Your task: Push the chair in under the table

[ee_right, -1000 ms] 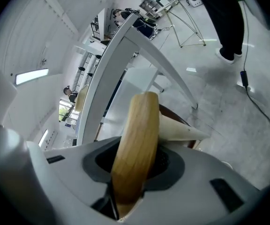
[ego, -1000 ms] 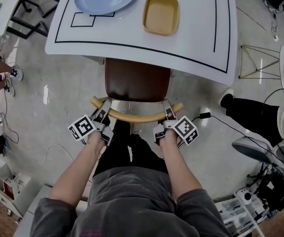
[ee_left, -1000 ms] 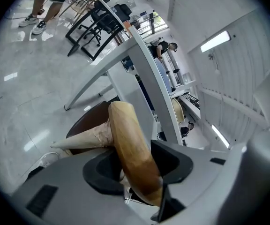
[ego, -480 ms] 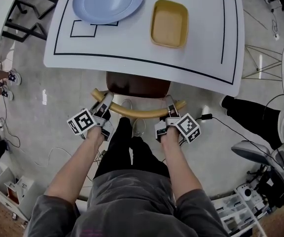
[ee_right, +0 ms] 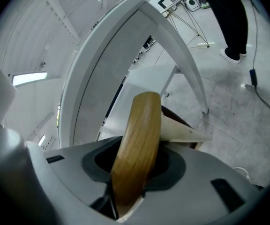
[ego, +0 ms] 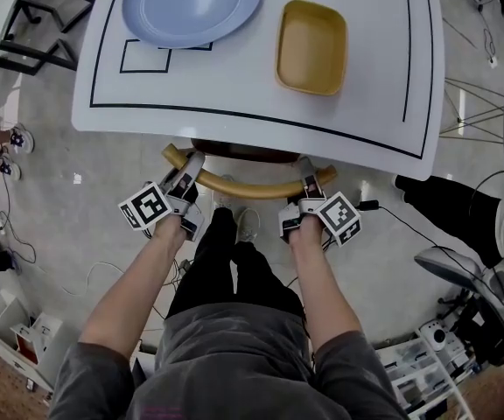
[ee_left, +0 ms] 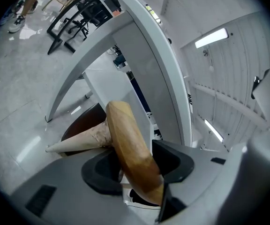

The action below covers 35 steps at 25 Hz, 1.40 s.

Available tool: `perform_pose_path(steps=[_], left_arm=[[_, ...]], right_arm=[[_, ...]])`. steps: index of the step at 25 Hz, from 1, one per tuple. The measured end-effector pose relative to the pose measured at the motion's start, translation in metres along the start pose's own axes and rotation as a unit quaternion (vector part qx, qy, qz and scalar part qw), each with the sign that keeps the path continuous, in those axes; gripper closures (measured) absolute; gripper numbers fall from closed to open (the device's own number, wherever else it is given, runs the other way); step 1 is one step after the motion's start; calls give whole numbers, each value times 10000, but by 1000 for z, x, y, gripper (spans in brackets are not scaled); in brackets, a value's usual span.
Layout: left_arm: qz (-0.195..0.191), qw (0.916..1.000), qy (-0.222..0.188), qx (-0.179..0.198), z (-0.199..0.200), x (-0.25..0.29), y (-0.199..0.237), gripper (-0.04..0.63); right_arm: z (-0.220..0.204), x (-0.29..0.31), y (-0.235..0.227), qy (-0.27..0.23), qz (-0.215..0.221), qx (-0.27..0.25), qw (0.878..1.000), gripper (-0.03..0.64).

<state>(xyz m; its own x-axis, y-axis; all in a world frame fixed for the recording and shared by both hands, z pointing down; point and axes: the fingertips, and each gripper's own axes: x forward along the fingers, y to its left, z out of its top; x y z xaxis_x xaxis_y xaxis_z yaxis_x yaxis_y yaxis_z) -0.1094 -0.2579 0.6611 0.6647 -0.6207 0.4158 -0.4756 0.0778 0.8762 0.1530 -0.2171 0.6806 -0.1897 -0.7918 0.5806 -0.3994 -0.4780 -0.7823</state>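
Pushing nearly done: the chair (ego: 250, 187) is tucked almost fully under the table (ego: 234, 90)
Only a sliver of the brown seat (ego: 239, 153) is seen past the table edge, and the curved backrest rail (ego: 226, 185) lies just beside that edge. The rail is clamped near its left end by the left gripper (ego: 190, 168), whose jaws have just been opening a little with the rail between them, and near its right end by the right gripper (ego: 308, 173). Little seems left: a last nudge, then both grips released
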Motion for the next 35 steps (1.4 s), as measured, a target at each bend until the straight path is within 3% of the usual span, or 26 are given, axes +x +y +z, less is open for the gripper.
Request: perform_pose_path(steps=[14, 35], left_arm=[[123, 9993, 336, 73, 4, 13, 15, 399], [569, 9931, 992, 274, -30, -2, 35, 368]], right_arm=[[-8, 19, -8, 371, -43, -161, 9992, 479], [-36, 6, -37, 1003, -355, -461, 9933, 476]])
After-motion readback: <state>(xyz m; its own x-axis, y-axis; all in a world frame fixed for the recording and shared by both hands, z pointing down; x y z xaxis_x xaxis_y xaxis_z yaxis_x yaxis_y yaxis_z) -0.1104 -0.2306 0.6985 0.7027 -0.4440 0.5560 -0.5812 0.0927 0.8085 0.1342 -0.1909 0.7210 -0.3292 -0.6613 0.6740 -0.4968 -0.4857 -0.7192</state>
